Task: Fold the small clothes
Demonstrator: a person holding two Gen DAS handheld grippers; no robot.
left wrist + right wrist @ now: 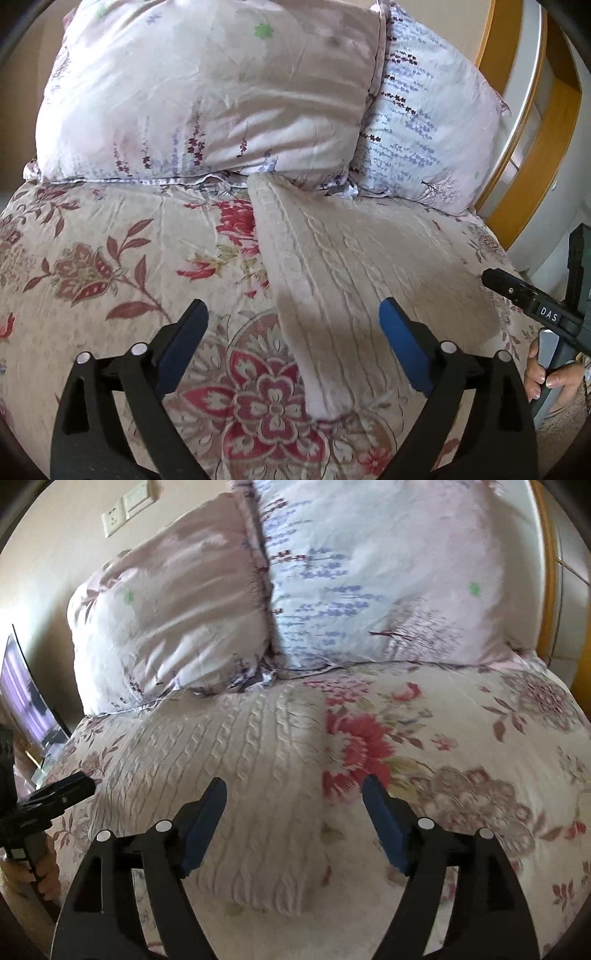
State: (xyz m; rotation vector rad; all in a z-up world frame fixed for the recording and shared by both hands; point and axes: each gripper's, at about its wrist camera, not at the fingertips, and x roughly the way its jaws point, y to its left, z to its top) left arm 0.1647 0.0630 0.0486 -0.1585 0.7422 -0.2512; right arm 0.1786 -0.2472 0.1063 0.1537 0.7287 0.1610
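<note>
A cream cable-knit garment (354, 273) lies flat on the floral bedspread (110, 266), running from the pillows toward me. My left gripper (293, 310) is open, hovering over the garment's near left edge and empty. In the right wrist view the same garment (236, 760) lies left of centre. My right gripper (294, 788) is open and empty above the garment's right edge. Each gripper shows at the edge of the other's view: the right one (524, 291) in the left wrist view, the left one (59, 794) in the right wrist view.
Two floral pillows (207, 92) (417, 122) lean at the head of the bed, touching the garment's far end. A wooden headboard frame (532, 122) stands at the right. A wall with a socket (114, 517) and a screen (26, 698) are at the left.
</note>
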